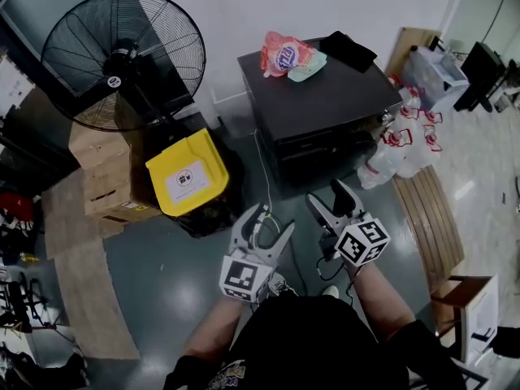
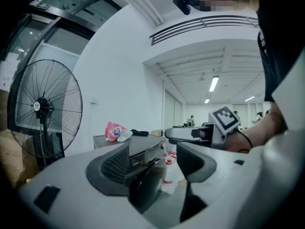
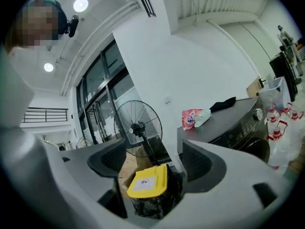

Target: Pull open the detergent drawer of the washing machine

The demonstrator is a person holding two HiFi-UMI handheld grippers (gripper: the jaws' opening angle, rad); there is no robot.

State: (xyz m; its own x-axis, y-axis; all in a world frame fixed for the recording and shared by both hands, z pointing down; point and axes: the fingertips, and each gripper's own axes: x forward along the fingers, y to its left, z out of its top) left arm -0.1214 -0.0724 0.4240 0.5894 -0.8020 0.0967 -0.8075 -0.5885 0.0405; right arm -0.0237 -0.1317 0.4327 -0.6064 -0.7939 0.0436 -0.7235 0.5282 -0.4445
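The detergent drawer cannot be picked out in any view: the washing machine (image 1: 321,96) is dark, and from the head view its front is seen only as a narrow, shadowed strip below the top panel. The machine stands on the floor (image 1: 162,275) at about 12 o'clock from the two grippers, well apart from them. In the left gripper view a part of its control panel and its round door show, but the drawer is too small to tell there. On the top lie a pink detergent bag (image 1: 282,54) and a black cloth (image 1: 348,49), both toward the far edge. The left gripper (image 1: 272,220) has its fingers (image 2: 114,166) wide apart with nothing between them; only the far machine is seen through the gap. The right gripper (image 1: 327,197) also has its fingers (image 3: 112,161) wide and empty. Through its gap shows a bin with a yellow lid (image 1: 188,173), at 10 o'clock from the grippers. Behind the bin are cardboard boxes (image 1: 101,169) and a large black fan (image 1: 122,59). Clear bottles (image 1: 406,140) crowd at 3 o'clock of the machine, partly hidden by it.
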